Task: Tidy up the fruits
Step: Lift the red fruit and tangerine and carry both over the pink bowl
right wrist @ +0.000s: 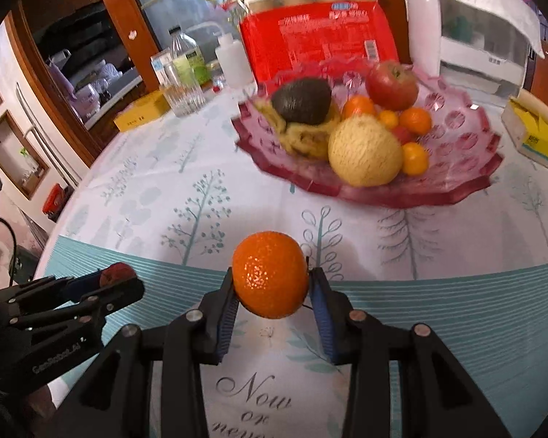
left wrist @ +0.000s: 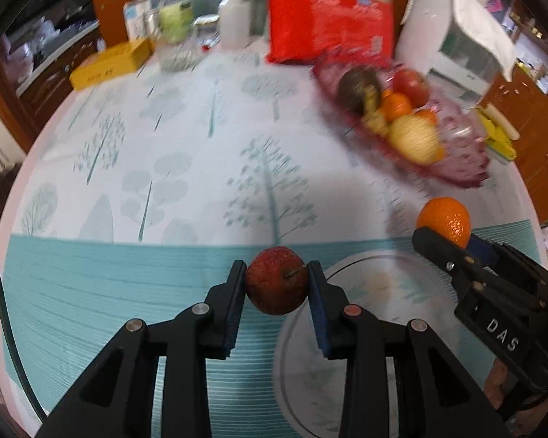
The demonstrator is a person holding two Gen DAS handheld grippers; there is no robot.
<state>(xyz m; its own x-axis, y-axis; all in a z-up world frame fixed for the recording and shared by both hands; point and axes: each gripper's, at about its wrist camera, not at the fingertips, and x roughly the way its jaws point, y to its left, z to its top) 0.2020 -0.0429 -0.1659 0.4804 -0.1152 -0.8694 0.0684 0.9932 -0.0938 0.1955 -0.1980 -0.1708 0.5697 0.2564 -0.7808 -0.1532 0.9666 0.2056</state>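
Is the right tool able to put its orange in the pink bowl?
Probably yes. The right tool grips the orange, and only bare tablecloth lies before the pink bowl, which has free room on its right side.

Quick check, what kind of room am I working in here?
Most likely a home dining room or kitchen: a round table under a tree-print tablecloth, a pink glass fruit bowl full of fruit, wooden cabinets behind, and a pack of bottled drinks.
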